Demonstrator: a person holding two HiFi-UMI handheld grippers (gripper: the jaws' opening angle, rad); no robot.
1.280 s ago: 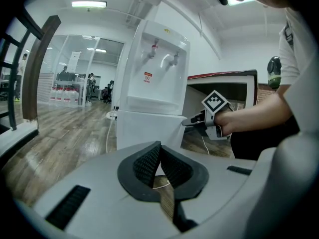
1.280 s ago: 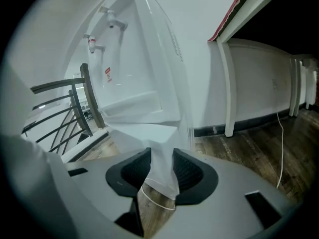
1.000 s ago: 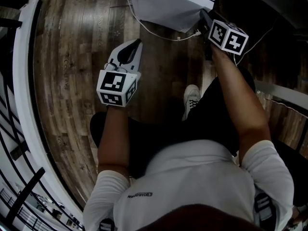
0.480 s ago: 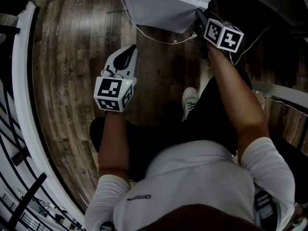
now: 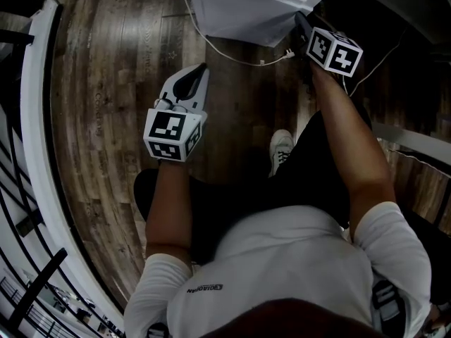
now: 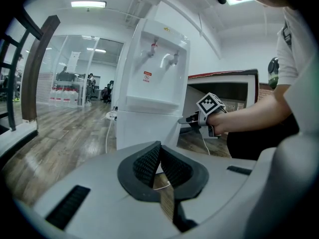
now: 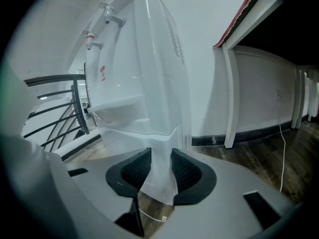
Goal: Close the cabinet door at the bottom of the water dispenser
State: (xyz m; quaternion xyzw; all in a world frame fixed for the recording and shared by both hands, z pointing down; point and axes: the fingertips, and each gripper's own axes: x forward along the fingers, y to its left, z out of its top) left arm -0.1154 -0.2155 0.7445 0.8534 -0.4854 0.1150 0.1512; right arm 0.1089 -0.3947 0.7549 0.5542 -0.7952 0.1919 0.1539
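The white water dispenser (image 5: pixel 246 2) stands at the top of the head view; the left gripper view shows its front with two taps (image 6: pixel 155 78). My right gripper (image 5: pixel 303 30) is at the dispenser's lower right corner, and its jaws (image 7: pixel 161 154) are shut on the thin white edge of the cabinet door (image 7: pixel 160 183). From the left gripper view, that right gripper (image 6: pixel 192 118) touches the side of the lower cabinet. My left gripper (image 5: pixel 189 82) hovers over the floor, left of the dispenser. Its jaws (image 6: pixel 159 146) are shut with nothing between them.
A white cable (image 5: pixel 232 53) lies on the wooden floor in front of the dispenser. The person's shoe (image 5: pixel 280 148) is below it. A curved white railing (image 5: pixel 35 153) runs along the left. A dark recess with a red-edged top (image 6: pixel 224 76) lies right of the dispenser.
Hardly anything differs: the head camera wobbles slightly. The right gripper stays at the dispenser's corner and the left one stays over the floor.
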